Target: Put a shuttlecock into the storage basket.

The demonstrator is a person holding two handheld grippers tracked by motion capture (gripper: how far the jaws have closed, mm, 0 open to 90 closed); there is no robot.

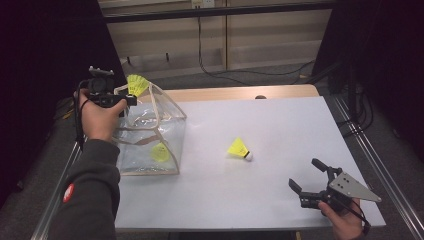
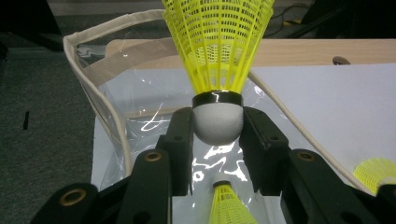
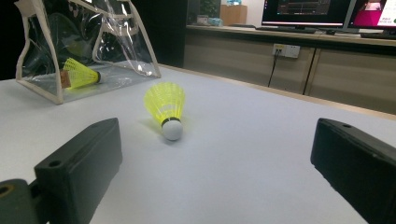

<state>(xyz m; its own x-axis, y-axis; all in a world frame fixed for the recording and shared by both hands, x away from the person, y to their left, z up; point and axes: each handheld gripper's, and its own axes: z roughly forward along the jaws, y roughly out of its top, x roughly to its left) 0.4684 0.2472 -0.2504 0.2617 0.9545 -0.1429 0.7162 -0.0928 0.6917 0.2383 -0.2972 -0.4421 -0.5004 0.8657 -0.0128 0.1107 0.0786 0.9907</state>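
Left gripper (image 1: 131,100) is clamped on a yellow shuttlecock (image 2: 217,56), pads on either side of the white cork head. Its long axis runs straight out along the jaws: cork at the gripper, skirt fanning away from it. From the high view, that shuttlecock sits just over the top rim of the clear plastic bag (image 1: 150,131), at the bag's far-left corner, skirt pointing away from the person.

Second shuttlecock (image 1: 160,152) is inside the bag, lying on its side on the bag floor near the front wall. In the right gripper view its skirt points away from the bag's open table side and the cork end points toward it; the exact angle is hard to judge through the plastic glare.

Third shuttlecock (image 1: 239,149) lies on the white table (image 1: 280,125) to the right of the bag, well apart from it. It's tipped over: cork down on the table on the side away from the bag, skirt raised and pointing back toward the bag.

Right gripper (image 1: 306,176) rests low on the table, far right of the bag, near the front edge. Jaws spread wide, nothing between them, aimed toward the loose shuttlecock.
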